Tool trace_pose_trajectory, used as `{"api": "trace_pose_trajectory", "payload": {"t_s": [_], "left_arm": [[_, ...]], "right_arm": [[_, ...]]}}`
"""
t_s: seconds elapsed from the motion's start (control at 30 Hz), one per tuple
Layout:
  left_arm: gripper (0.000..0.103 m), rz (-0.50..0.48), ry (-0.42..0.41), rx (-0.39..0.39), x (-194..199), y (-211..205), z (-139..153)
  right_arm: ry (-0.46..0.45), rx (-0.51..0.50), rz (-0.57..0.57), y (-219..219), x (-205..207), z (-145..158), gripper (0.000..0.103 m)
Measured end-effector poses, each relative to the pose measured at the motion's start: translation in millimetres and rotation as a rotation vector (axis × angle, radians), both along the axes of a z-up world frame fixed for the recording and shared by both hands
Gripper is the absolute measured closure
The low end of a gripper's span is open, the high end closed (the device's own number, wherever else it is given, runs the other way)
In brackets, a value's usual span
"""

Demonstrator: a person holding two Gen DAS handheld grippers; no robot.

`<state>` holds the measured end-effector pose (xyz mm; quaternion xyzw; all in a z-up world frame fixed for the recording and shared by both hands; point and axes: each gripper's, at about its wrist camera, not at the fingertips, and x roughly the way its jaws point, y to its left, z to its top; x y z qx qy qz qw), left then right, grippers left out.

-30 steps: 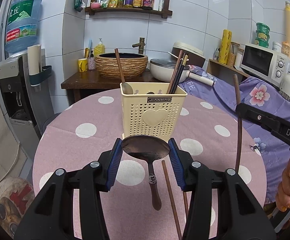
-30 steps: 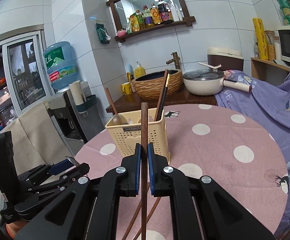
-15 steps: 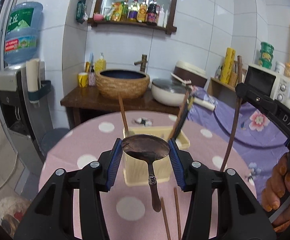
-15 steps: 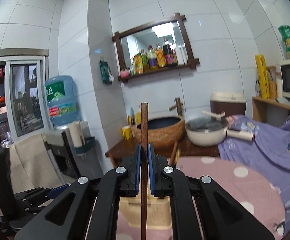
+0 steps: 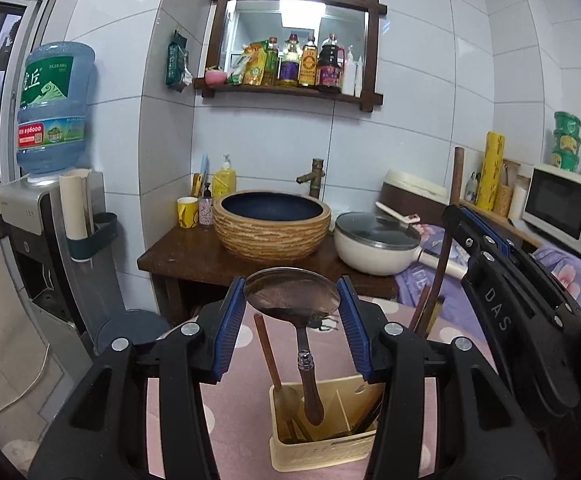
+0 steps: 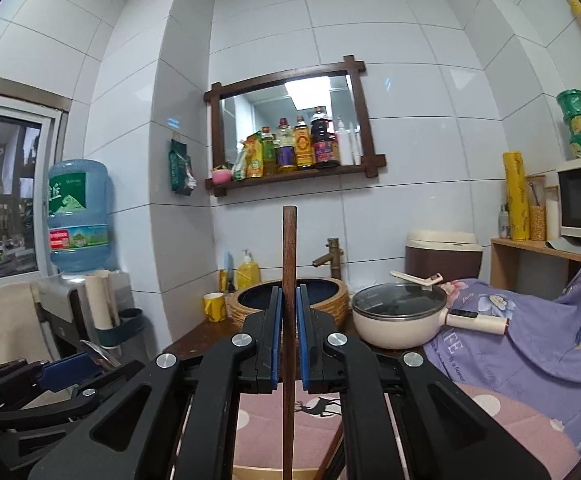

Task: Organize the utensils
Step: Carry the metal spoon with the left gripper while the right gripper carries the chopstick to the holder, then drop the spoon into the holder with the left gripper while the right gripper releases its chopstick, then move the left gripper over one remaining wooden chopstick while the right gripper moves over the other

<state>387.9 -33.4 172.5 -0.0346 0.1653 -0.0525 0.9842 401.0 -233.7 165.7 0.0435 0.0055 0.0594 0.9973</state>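
The left gripper (image 5: 290,320) grips a metal spoon (image 5: 291,295) by its bowl, jaws half-wide, handle hanging above the cream utensil holder (image 5: 322,446) on the pink table (image 5: 234,412). The right gripper (image 6: 289,338) pinches one upright wooden chopstick (image 6: 289,280), jaws nearly closed

Pink tablecloth (image 5: 246,412) with white dots. Cream, perforated utensil basket (image 5: 322,446). Silver spoon (image 5: 290,294) with brown handle. Dark brown chopstick (image 6: 289,280). Blue pads (image 5: 226,328) on black grippers. Purple floral cloth (image 6: 530,340).
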Motion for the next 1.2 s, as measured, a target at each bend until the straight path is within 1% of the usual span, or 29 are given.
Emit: {"api": "trace_pose_trajectory", "payload": {"t_s": [0.17,0.23,0.3,0.43,0.5,0.53,0.57,0.6,0.63,0.67,0.7,0.73,0.77,0.83,0.87,0.93,1.0,1.07,1.2], "left_arm": [[0.056,-0.014,0.042,0.016,10,-2,-38],[0.056,-0.009,0.047,0.033,9,-4,-49],[0.056,-0.02,0.058,0.048,8,-6,-60],[0.055,-0.051,0.079,0.075,4,-12,-71],[0.055,-0.035,0.062,0.104,-2,-14,-74],[0.054,-0.03,0.056,0.116,-5,-16,-75],[0.051,-0.029,0.048,0.124,-10,-17,-76],[0.043,-0.031,0.041,0.124,-14,-16,-76],[0.039,-0.027,0.03,0.123,-20,-15,-76],[0.033,-0.021,0.012,0.124,-28,-13,-75],[0.032,-0.018,-0.003,0.129,-36,-13,-75],[0.031,-0.014,-0.016,0.135,-43,-12,-74],[0.03,-0.009,-0.03,0.142,-53,-10,-74],[0.024,-0.005,-0.047,0.146,-69,-7,-73],[0.021,-0.005,-0.055,0.146,-77,-6,-74],[0.019,-0.007,-0.056,0.145,-95,-5,-76],[0.015,-0.024,-0.025,0.136,-110,-5,-83],[0.014,-0.031,0.009,0.124,-122,-5,-91],[0.014,-0.046,0.124,0.125,-139,-8,-120]], "right_arm": [[0.021,0.008,-0.016,-3,1,-31,0.096],[0.033,0.007,-0.006,-2,0,-39,0.096],[0.062,0.009,0.01,-3,-1,-49,0.096],[0.129,0.011,0.024,-4,2,-62,0.096],[0.188,0.014,0.034,-7,6,-68,0.096],[0.201,0.023,0.038,-9,6,-69,0.095],[0.209,0.027,0.043,-11,5,-71,0.094],[0.217,0.024,0.036,-14,3,-71,0.093],[0.217,0.027,0.03,-17,0,-71,0.092],[0.215,0.035,0.036,-20,-5,-70,0.089],[0.217,0.047,0.048,-24,-10,-69,0.082],[0.219,0.057,0.055,-27,-15,-68,0.079],[0.221,0.071,0.057,-32,-23,-66,0.072],[0.23,0.086,0.07,-38,-36,-64,0.067],[0.241,0.082,0.076,-39,-42,-64,0.064],[0.281,0.06,0.087,-39,-56,-67,0.062],[0.322,0.047,0.107,-39,-68,-73,0.059],[0.387,0.033,0.116,-38,-77,-84,0.056],[0.507,0.004,0.125,-36,-88,-107,0.056]]}}
